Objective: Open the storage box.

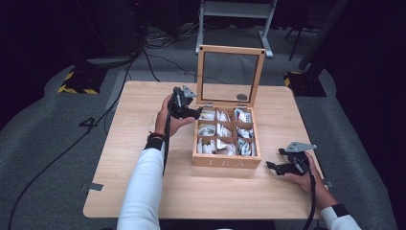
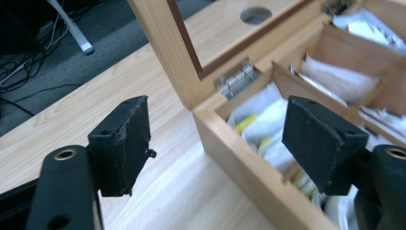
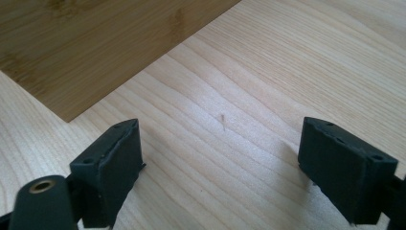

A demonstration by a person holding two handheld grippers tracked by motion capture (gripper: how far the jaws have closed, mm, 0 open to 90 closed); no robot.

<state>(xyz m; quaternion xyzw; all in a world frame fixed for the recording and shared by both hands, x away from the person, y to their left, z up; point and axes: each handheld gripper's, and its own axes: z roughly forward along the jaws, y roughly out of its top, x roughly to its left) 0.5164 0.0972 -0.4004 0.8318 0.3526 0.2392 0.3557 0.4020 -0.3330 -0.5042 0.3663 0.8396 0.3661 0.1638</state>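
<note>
A wooden tea box [image 1: 227, 162] stands mid-table with its glass-windowed lid [image 1: 198, 76] upright. Its compartments hold white tea bags [image 1: 222, 130]. My left gripper [image 1: 195, 114] is open at the box's back-left corner. In the left gripper view the left gripper [image 2: 218, 120] has its jaws either side of the box wall [image 2: 249, 172], just below the hinge [image 2: 235, 80], with tea bags [image 2: 261, 120] behind. My right gripper [image 1: 274, 166] hangs open low over the table, right of the box. In the right gripper view the right gripper [image 3: 220, 139] holds nothing, and the box's side [image 3: 95, 38] is ahead.
The light wooden table [image 1: 139, 143] has a round hole [image 1: 242, 97] behind the lid. Cables [image 1: 57, 158] trail over the grey floor at left. A metal stand [image 1: 234, 14] and hazard-striped bases [image 1: 79, 86] sit beyond the table's far edge.
</note>
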